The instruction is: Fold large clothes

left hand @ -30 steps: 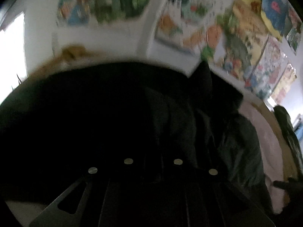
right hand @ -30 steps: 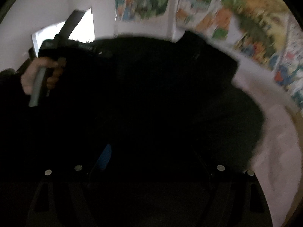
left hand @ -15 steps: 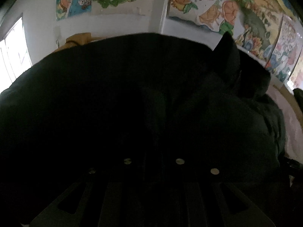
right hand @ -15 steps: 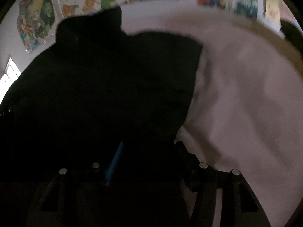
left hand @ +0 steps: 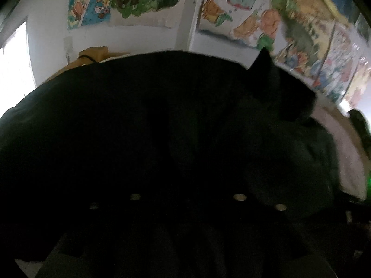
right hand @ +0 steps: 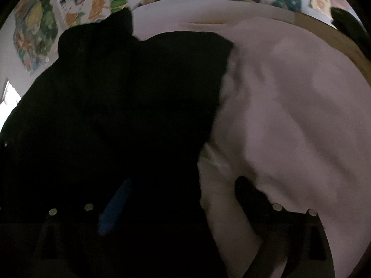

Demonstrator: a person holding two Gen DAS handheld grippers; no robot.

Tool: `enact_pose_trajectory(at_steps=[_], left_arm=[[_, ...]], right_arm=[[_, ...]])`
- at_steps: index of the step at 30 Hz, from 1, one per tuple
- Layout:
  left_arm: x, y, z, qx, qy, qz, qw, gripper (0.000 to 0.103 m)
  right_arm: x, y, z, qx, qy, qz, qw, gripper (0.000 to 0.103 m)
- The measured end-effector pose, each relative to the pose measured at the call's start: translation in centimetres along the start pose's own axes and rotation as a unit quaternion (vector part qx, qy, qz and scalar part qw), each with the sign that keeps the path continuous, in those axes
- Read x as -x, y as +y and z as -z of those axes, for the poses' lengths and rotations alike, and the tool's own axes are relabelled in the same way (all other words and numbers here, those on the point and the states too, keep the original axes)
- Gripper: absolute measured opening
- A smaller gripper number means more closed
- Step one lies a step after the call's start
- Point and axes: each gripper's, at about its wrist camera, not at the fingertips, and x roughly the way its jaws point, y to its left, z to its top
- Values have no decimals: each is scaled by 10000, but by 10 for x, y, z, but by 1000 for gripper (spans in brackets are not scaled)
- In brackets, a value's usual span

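Only rightward, pale bedsheet (right hand: 289, 115) beside black garment (right hand: 127, 115).

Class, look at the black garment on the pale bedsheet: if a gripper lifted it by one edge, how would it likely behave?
The black garment would probably droop and sag, since it already lies in soft humps and folds. It looks bulky, so likely heavy enough to drag. On the smooth pale bedsheet it may slide rather than stay put.

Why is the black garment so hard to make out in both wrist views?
Left wrist view: the garment is underexposed against the bright window, so its folds vanish, and the posters are slightly motion-blurred. Right wrist view: the garment is equally dark beside the pale sheet; the fisheye bends the edges.
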Motion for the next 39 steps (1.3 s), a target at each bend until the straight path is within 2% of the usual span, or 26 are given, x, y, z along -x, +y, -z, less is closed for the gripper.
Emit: enact_pose_trajectory(at_steps=[3, 4, 5, 8, 11, 15, 18, 19, 22, 24, 29, 32, 35, 39], left_arm=[[27, 9, 3, 211, -243, 345, 9989, 66], [36, 14, 4, 329, -326, 359, 9983, 76], [44, 20, 5, 455, -408, 344, 9975, 81], [74, 47, 11, 977, -716, 151, 9925, 81], [101, 77, 26, 1506, -1018, -254, 9830, 81], [132, 118, 46, 2328, -1274, -592, 9623, 82], [150, 143, 57, 2935, -1463, -835, 9410, 82], [157, 153, 64, 3265, -1590, -897, 9274, 82], [170, 179, 81, 3956, -1866, -949, 8942, 90], [173, 194, 90, 4304, -1950, -1018, 8754, 91], [178, 227, 110, 4852, -2029, -1025, 8443, 91], [183, 235, 119, 4964, -2105, -1144, 8344, 91], [182, 239, 127, 4944, -2079, -1288, 8341, 91], [177, 235, 126, 4851, -2056, -1410, 8382, 90]], right_arm=[[13, 9, 1, 252, -49, 323, 9991, 99], [17, 18, 4, 339, -114, 416, 9985, 99], [26, 25, 3, 482, -266, 535, 9970, 99], [41, 51, 5, 732, -598, 618, 9936, 99], [52, 84, -7, 887, -821, 314, 9922, 101], [46, 141, -25, 1003, -906, -204, 9906, 101], [42, 190, -37, 1231, -1027, -548, 9855, 101], [38, 208, -42, 1346, -1056, -667, 9830, 101], [24, 261, -48, 1765, -1122, -855, 9741, 101], [13, 292, -45, 2018, -1167, -880, 9685, 101], [-17, 348, -33, 2357, -1161, -961, 9601, 101], [-42, 367, -24, 2572, -1002, -908, 9569, 101], [-66, 377, -15, 2814, -882, -583, 9537, 103], [-77, 375, -10, 2820, -955, -552, 9530, 103]])
